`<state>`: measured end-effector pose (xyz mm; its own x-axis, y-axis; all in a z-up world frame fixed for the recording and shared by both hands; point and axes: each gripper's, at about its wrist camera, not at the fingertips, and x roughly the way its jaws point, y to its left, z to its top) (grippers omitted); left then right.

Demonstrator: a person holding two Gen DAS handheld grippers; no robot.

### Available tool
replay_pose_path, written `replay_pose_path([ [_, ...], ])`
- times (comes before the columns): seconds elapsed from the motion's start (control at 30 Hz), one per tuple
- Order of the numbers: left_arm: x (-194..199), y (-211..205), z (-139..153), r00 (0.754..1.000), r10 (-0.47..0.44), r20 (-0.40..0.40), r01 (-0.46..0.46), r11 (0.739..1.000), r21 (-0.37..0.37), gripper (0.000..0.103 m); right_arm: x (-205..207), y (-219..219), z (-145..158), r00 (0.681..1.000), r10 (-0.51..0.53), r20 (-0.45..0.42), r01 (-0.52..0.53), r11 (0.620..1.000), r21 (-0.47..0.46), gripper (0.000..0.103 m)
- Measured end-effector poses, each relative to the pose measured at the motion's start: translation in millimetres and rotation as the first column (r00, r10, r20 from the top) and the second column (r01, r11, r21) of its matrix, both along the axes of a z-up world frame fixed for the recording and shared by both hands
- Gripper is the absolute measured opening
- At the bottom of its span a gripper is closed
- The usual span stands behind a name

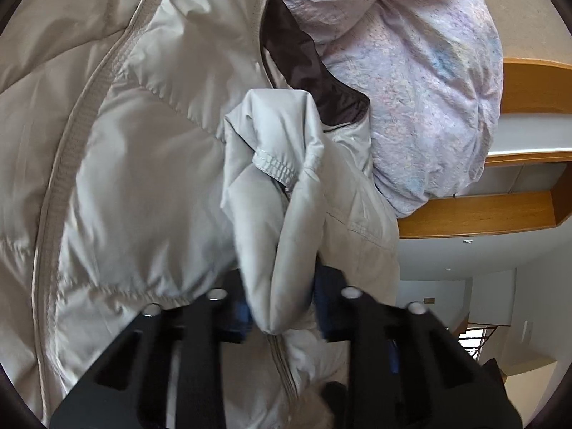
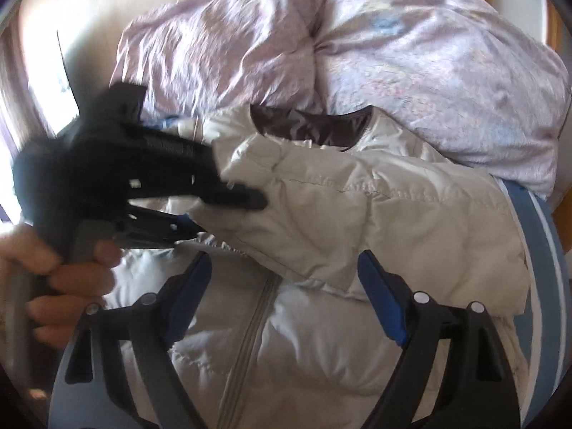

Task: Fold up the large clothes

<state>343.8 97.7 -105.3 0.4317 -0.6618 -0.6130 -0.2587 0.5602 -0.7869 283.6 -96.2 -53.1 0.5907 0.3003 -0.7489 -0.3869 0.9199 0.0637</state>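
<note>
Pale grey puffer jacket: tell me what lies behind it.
Behind the pale grey puffer jacket sits a bunched lilac patterned duvet. A blue-and-white striped sheet shows at its right edge. The jacket covers the duvet's lower part.

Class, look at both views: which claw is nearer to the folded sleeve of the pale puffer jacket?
Left. The left claw is shut on the sleeve. The right claw stands open over the jacket's zipped front, with the sleeve just beyond its fingertips, untouched.

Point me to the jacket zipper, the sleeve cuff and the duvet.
zipper (image 2: pixel 255 325), right wrist view, mid-length of the grey tape.
sleeve cuff (image 1: pixel 273 168), left wrist view, elastic hem.
duvet (image 2: pixel 411 53), right wrist view, top of the pink bundle.
</note>
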Motion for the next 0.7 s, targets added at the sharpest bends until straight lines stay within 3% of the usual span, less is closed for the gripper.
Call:
replay_pose_path([
  [0.1,-0.7,9.2,9.9,0.999,0.013,0.036,-0.015,0.998,0.054,0.017,10.9,-32.4,8.8,0.992,-0.122,0.006,0.122,0.991,0.059,0.077],
  [0.2,-4.0,22.3,23.2,0.996,0.027,0.087,-0.038,0.992,0.124,0.017,26.8,-67.8,9.3,0.963,-0.269,-0.007,0.268,0.959,0.092,0.067],
  [0.33,-5.2,33.8,12.8,0.997,0.049,0.051,-0.057,0.982,0.179,0.017,48.3,-100.0,-7.8,0.917,-0.39,-0.087,0.397,0.914,0.081,0.053],
  [0.47,-8.5,28.2,6.7,0.998,0.045,0.048,-0.055,0.97,0.235,0.017,62.2,-102.9,-31.4,0.9,-0.41,-0.147,0.413,0.911,-0.011,0.049],
  [0.57,-9.7,23.0,8.5,0.998,0.044,0.045,-0.054,0.961,0.272,0.023,66.6,-89.0,-45.7,0.908,-0.399,-0.124,0.386,0.915,-0.119,0.052],
  [0.7,-9.6,22.2,7.9,0.998,0.044,0.04,-0.053,0.963,0.263,0.031,72.0,-76.4,-57.6,0.915,-0.391,-0.098,0.362,0.904,-0.228,0.055],
])
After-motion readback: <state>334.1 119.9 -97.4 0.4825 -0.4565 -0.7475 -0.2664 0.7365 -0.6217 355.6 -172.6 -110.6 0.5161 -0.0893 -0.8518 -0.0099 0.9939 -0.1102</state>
